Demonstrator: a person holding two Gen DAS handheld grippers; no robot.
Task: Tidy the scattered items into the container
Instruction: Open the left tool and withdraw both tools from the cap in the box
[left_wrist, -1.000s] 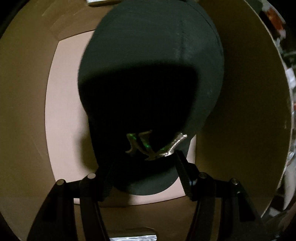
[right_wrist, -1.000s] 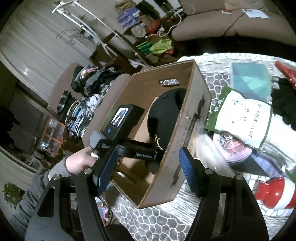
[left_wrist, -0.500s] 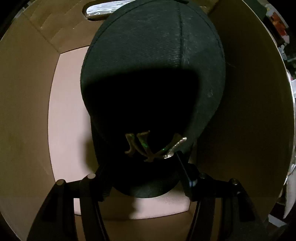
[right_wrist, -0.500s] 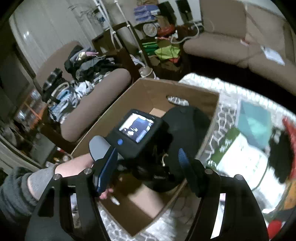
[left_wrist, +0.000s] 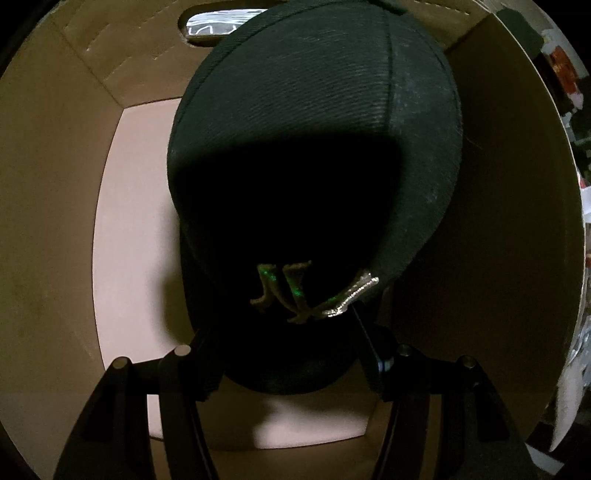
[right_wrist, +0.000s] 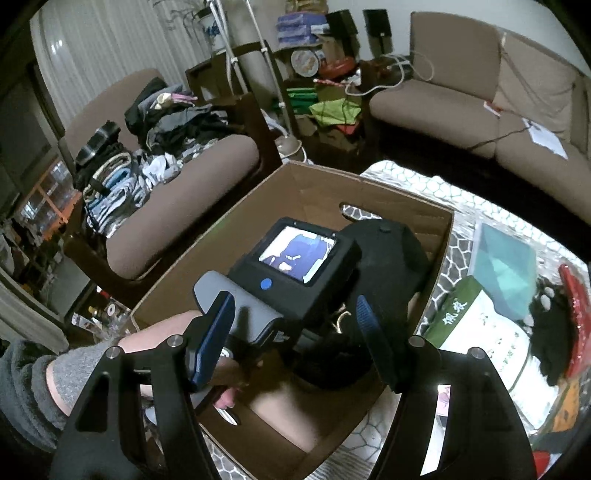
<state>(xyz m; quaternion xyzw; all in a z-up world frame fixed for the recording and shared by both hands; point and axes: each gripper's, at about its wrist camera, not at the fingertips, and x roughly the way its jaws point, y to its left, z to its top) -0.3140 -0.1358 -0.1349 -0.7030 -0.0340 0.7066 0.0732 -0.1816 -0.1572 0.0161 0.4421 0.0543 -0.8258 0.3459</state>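
Now the cap (left_wrist: 314, 155) has sunk lower into the box (left_wrist: 55, 240), and the right gripper (right_wrist: 295, 328) has swung over it. On the left, the left gripper (left_wrist: 284, 354) pinches the cap's brim, down inside the box. The right gripper is wide open, holding nothing.

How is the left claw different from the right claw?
The left claw is down inside the cardboard box, while the right claw hangs above the box. The left claw grips a black cap by its brim; the right claw holds nothing, its fingers spread apart. The right claw's pads look blue; the left claw's look dark in the box's shadow. Both have two fingers on black frames.
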